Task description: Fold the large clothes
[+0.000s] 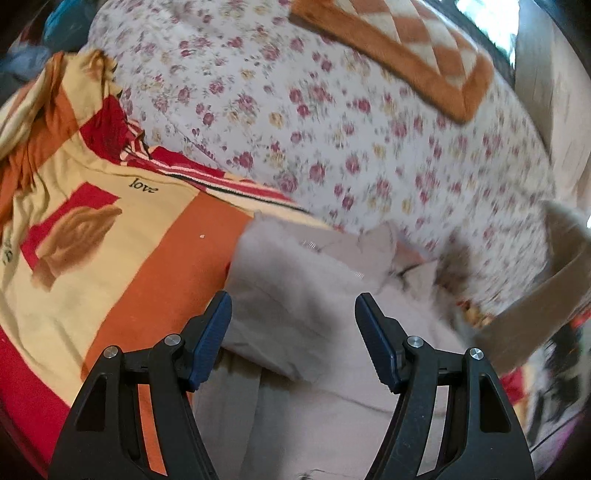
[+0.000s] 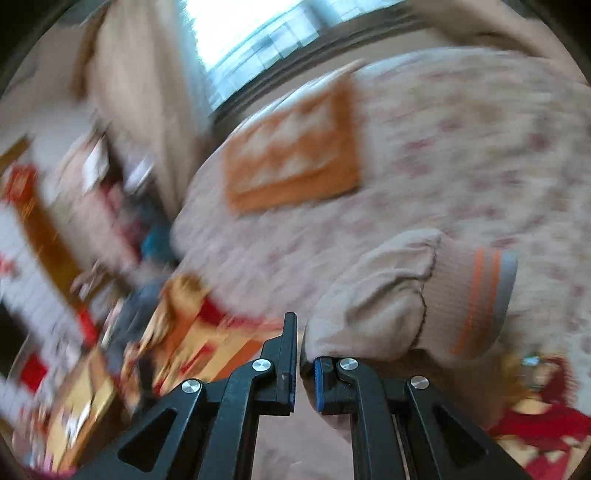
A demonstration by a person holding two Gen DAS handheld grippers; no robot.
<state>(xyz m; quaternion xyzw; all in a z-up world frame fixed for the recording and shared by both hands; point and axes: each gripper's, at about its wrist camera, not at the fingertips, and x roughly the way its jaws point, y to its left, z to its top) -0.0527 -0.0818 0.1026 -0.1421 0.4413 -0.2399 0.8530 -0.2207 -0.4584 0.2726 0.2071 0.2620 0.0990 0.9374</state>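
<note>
A pale beige jacket (image 1: 306, 295) lies on the bed, its collar and folded body just ahead of my left gripper (image 1: 293, 310), which is open and empty above it. In the right wrist view, my right gripper (image 2: 304, 354) is shut on the jacket's sleeve (image 2: 388, 295). The sleeve bunches up beyond the fingers and ends in a ribbed cuff (image 2: 480, 299) with orange and grey stripes. The same sleeve shows as a lifted blurred band in the left wrist view (image 1: 535, 306).
The bed carries a red, orange and cream sheet (image 1: 110, 221) with "love" printed on it, a white floral quilt (image 1: 332, 129) and an orange checked blanket (image 1: 417, 48). A curtain and bright window (image 2: 258, 33) stand behind. Blurred clutter (image 2: 55, 258) sits left of the bed.
</note>
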